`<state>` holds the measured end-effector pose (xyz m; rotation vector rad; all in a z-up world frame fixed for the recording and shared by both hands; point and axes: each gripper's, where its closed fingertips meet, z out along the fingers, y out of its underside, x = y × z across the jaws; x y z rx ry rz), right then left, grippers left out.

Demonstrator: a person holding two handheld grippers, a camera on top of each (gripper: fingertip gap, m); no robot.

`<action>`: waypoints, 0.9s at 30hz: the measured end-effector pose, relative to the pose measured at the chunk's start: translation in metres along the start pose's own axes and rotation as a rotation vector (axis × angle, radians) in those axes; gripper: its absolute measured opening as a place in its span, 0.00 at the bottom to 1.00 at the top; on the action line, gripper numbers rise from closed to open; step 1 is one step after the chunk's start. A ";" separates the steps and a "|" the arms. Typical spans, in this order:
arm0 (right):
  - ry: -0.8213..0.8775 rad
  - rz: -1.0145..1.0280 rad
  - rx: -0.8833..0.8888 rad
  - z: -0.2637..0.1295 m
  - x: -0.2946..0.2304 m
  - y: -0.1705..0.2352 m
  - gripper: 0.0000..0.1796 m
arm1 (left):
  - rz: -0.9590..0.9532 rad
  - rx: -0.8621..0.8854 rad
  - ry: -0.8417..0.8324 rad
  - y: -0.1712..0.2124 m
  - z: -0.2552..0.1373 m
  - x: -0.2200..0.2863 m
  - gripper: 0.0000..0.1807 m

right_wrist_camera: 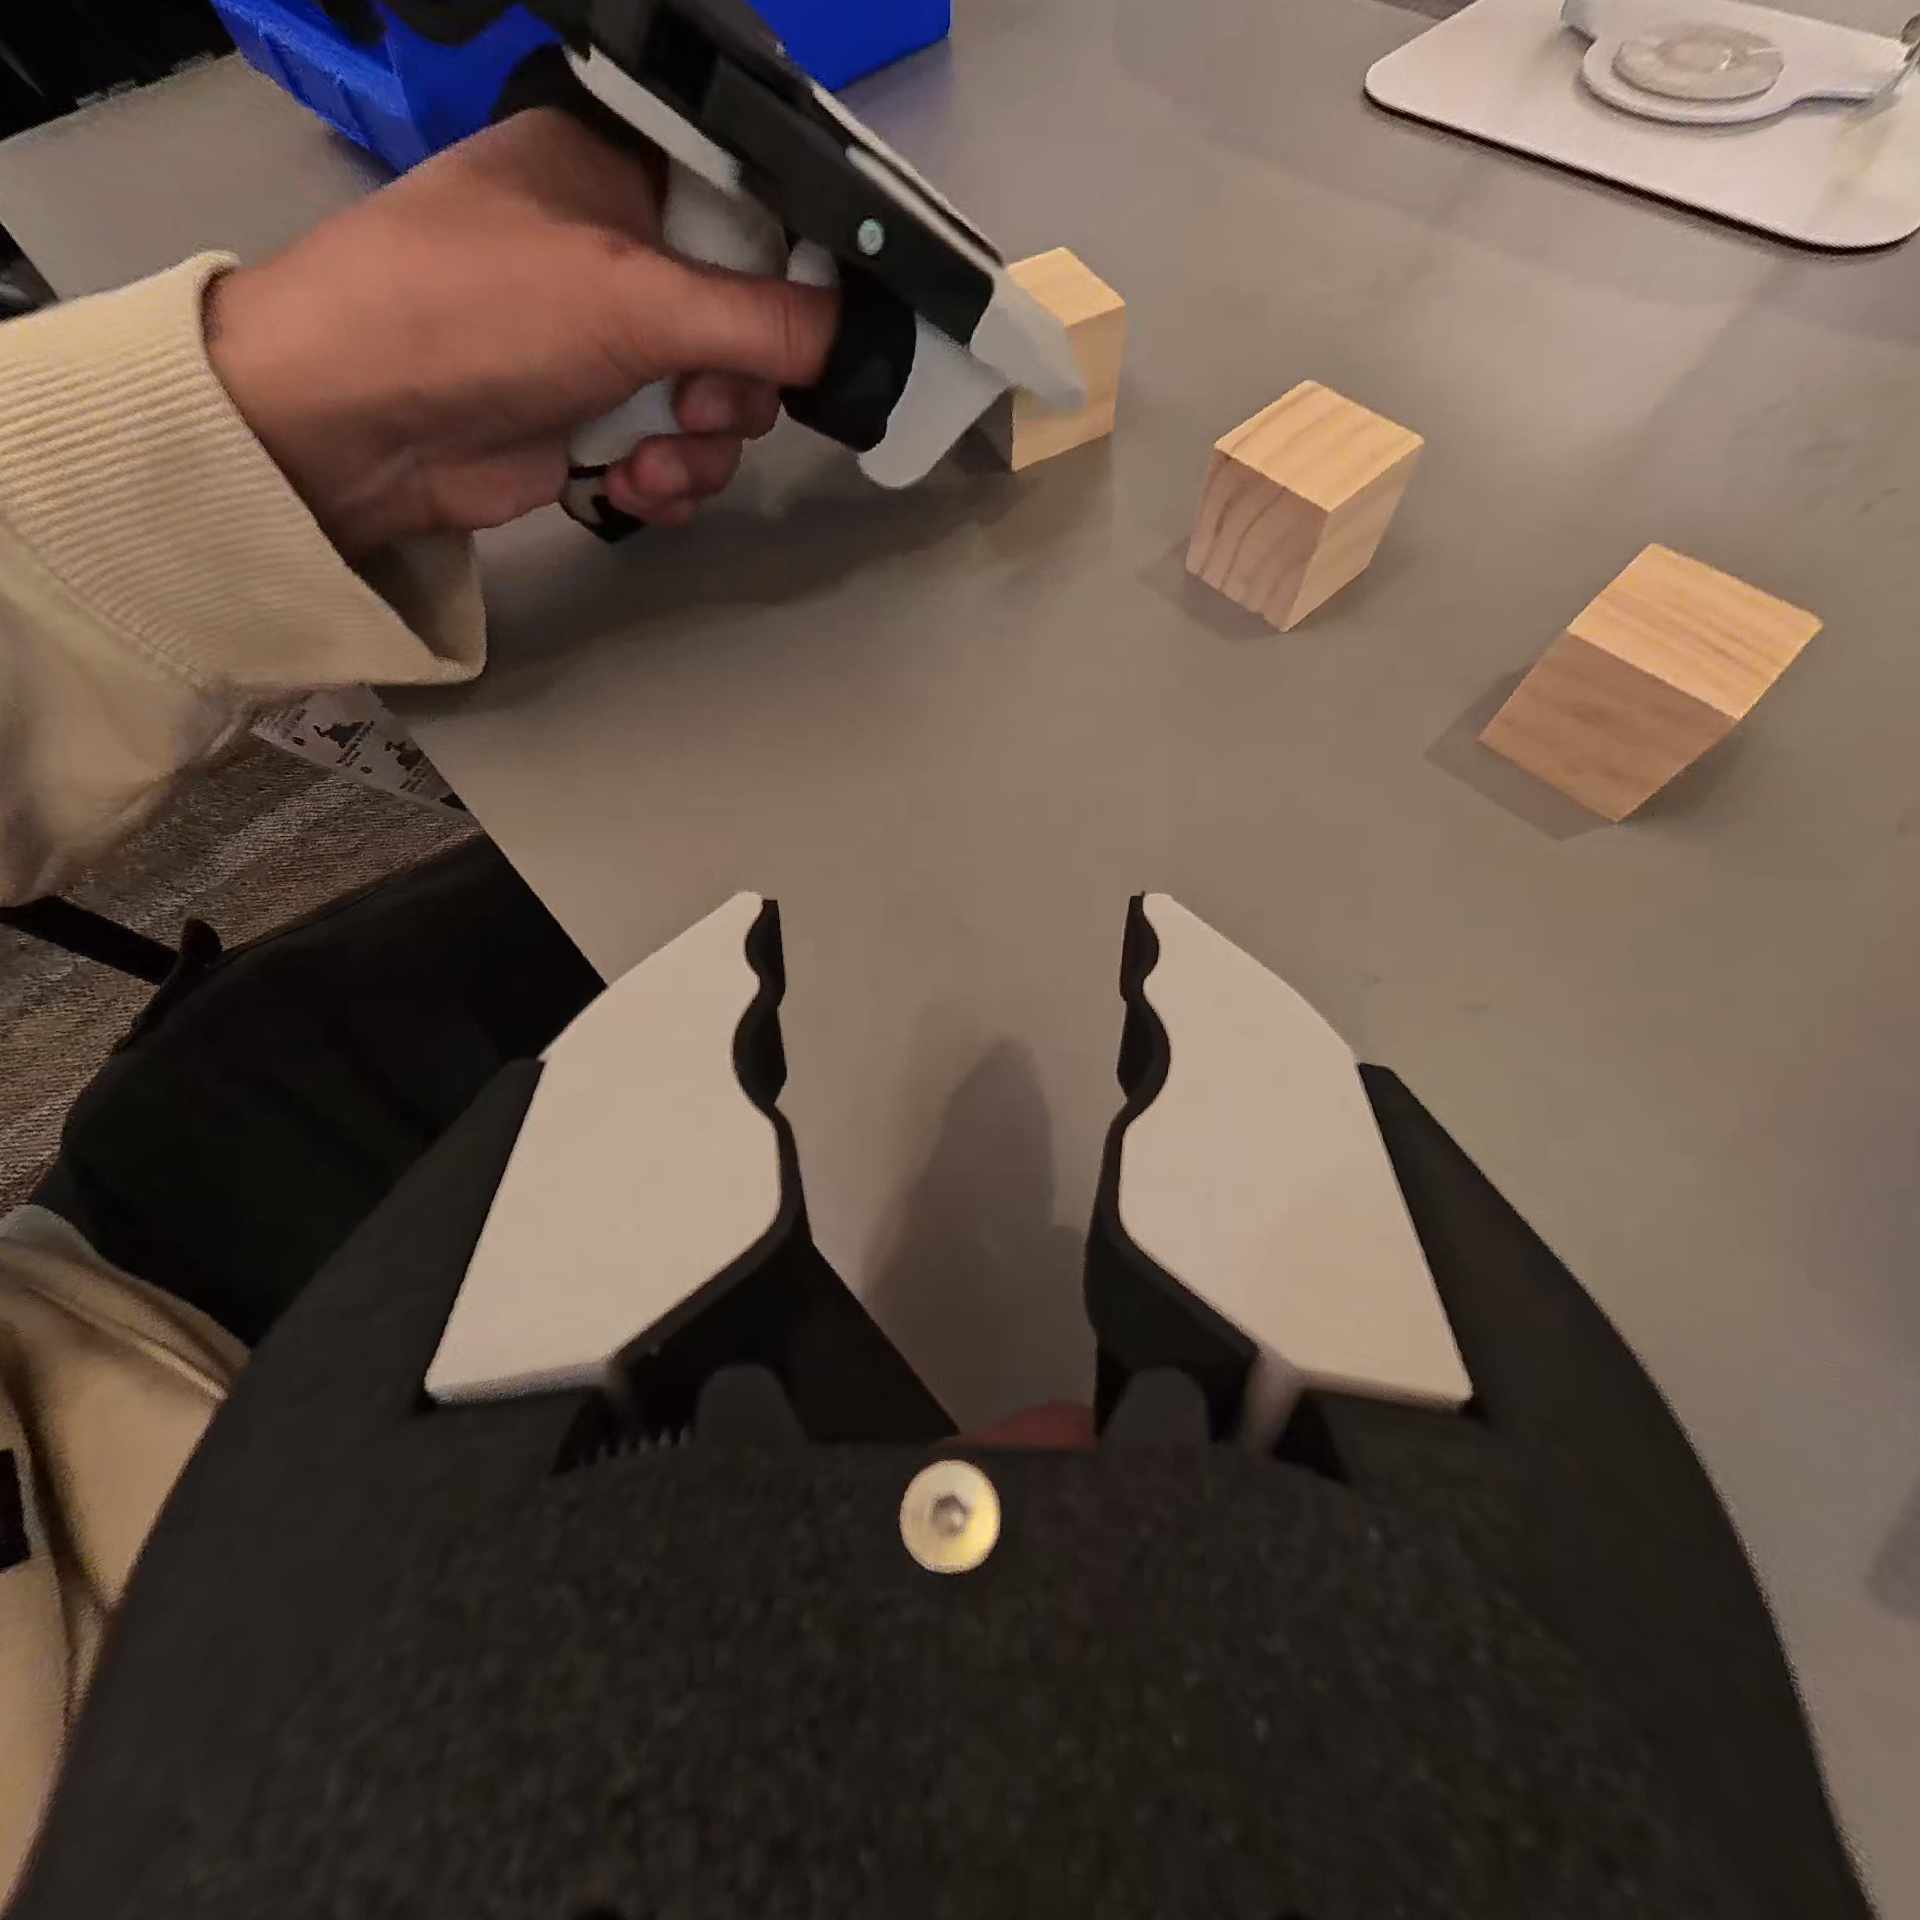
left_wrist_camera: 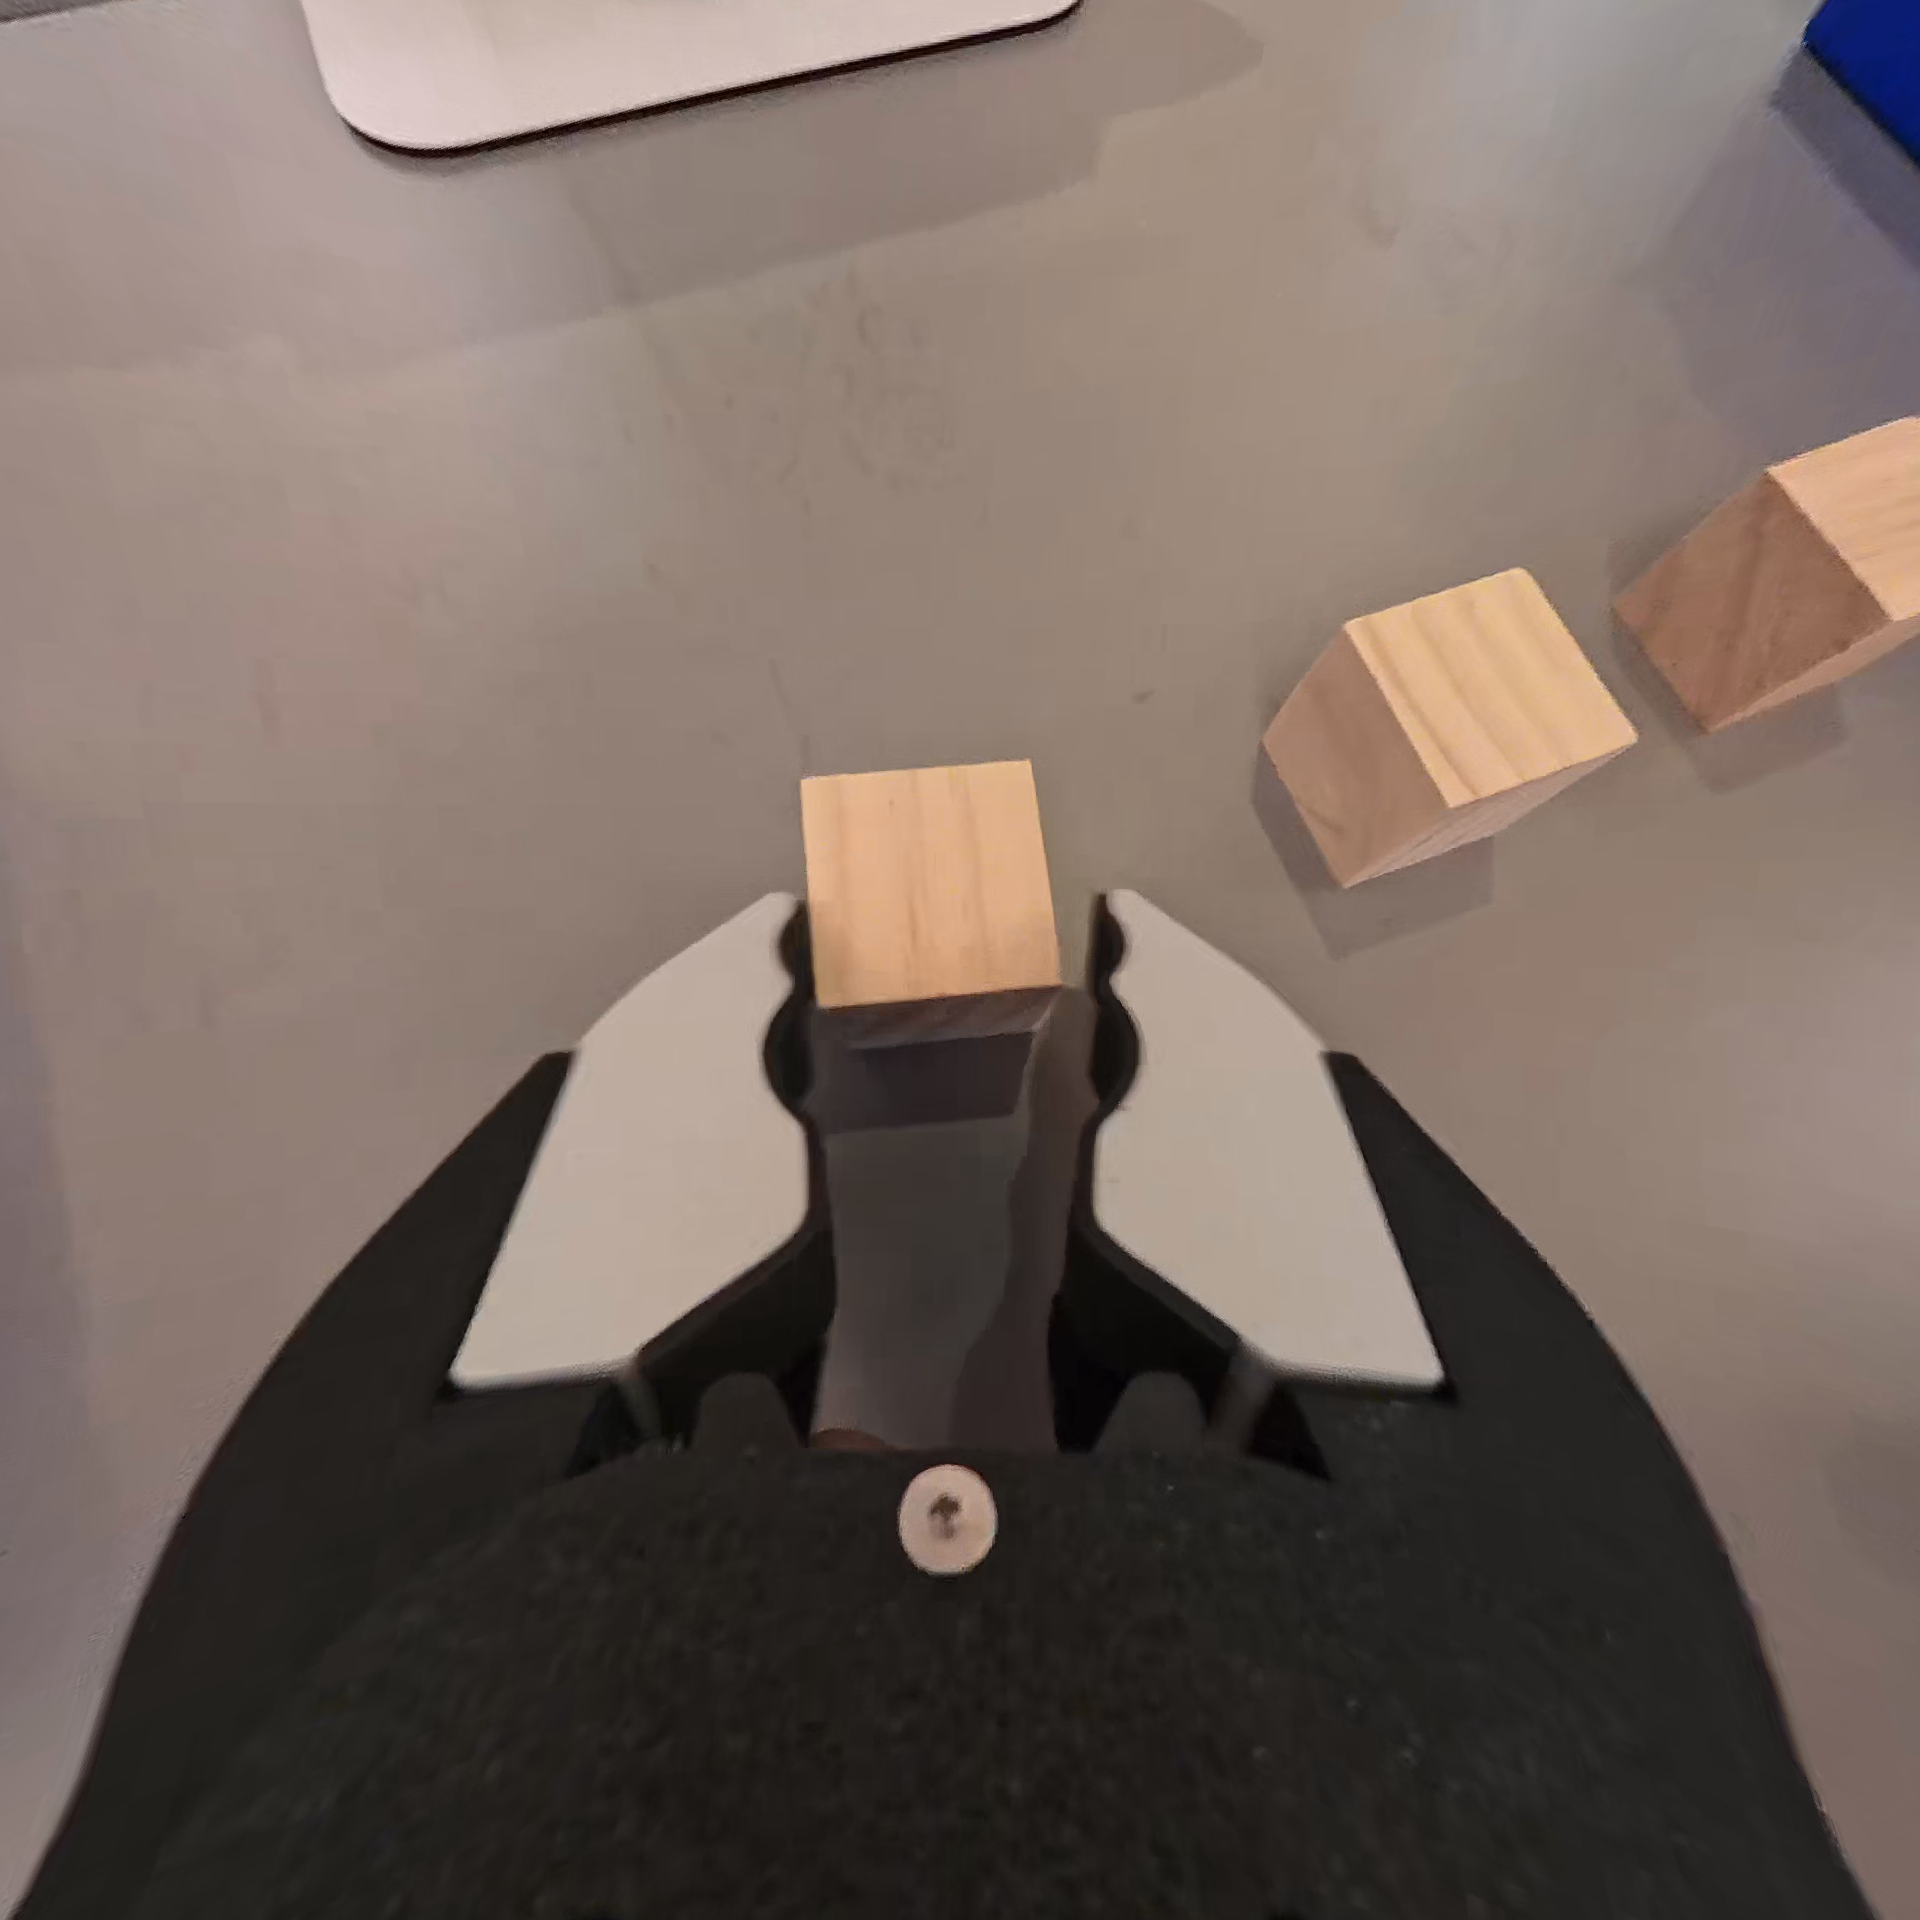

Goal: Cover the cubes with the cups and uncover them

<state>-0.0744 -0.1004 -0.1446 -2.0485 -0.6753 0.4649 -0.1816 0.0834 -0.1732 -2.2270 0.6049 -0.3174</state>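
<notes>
Three wooden cubes stand in a row on the grey table. No cup is in view. My left gripper point(left_wrist_camera: 945, 925) is open, its fingertips either side of the left cube point(left_wrist_camera: 925, 873), with a thin gap at the right finger. The middle cube point(left_wrist_camera: 1455, 717) and right cube point(left_wrist_camera: 1787, 592) lie to its right. In the right wrist view, the left gripper point(right_wrist_camera: 1029, 384), held by a hand, is at the left cube point(right_wrist_camera: 1081, 343). My right gripper point(right_wrist_camera: 951, 914) is open and empty, above the table in front of the middle cube point(right_wrist_camera: 1304, 499) and right cube point(right_wrist_camera: 1652, 675).
A white mat point(right_wrist_camera: 1662, 156) with a clear round object point(right_wrist_camera: 1683, 62) lies at the far right; it also shows in the left wrist view point(left_wrist_camera: 675, 62). A blue bin point(right_wrist_camera: 416, 83) stands at the far left. The table's near-left edge point(right_wrist_camera: 468, 800) runs by the person's cream sleeve point(right_wrist_camera: 156, 499).
</notes>
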 end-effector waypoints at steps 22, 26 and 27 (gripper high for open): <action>-0.147 -0.185 -0.078 -0.019 0.006 -0.005 0.32 | 0.751 -0.056 0.858 0.069 -0.074 0.121 0.25; -0.221 -0.381 -0.210 -0.002 -0.003 -0.009 0.33 | 0.725 -0.010 0.864 0.070 -0.078 0.118 0.36; -0.218 -0.455 -0.264 0.003 -0.003 -0.011 0.33 | 0.713 -0.008 0.840 0.068 -0.079 0.114 0.41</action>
